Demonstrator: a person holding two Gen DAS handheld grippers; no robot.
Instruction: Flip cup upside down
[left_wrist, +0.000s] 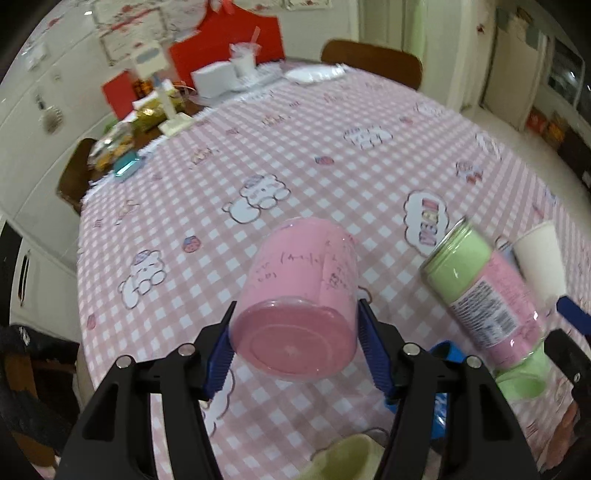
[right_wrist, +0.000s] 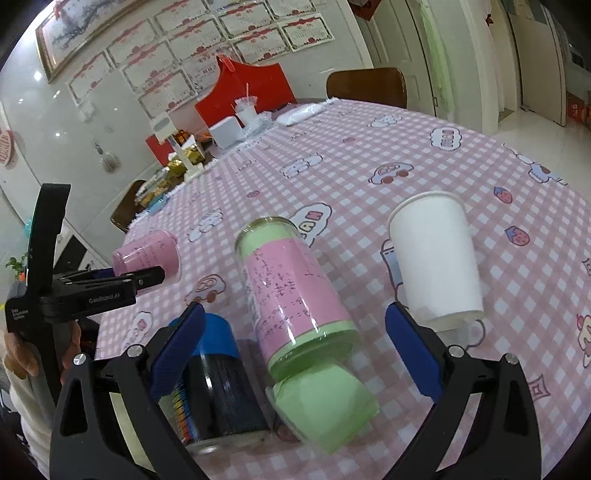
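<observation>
A: Where's your pink cup (left_wrist: 299, 310)?

B: Your left gripper (left_wrist: 295, 332) has its jaws clamped on its sides, tipped with the base toward you, above the counter (left_wrist: 314, 147).

A: And your right gripper (right_wrist: 295, 343)?

B: Jaws spread wide, gripping nothing, around the lying green-and-pink bottle (right_wrist: 295, 306).

Jar (right_wrist: 295, 295) lies on tablecloth (right_wrist: 369, 177), between can (right_wrist: 218, 376) and paper cup (right_wrist: 436, 258).

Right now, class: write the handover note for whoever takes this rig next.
Left tongs: shut on the pink cup, held off the tablecloth, base facing the camera, mouth pointing away.
Right tongs: open, holding nothing, with the green-and-pink bottle between their fingers.
Done: cup lifted, partly turned.
Left: finish the turn, set it mouth-down, release.
</observation>
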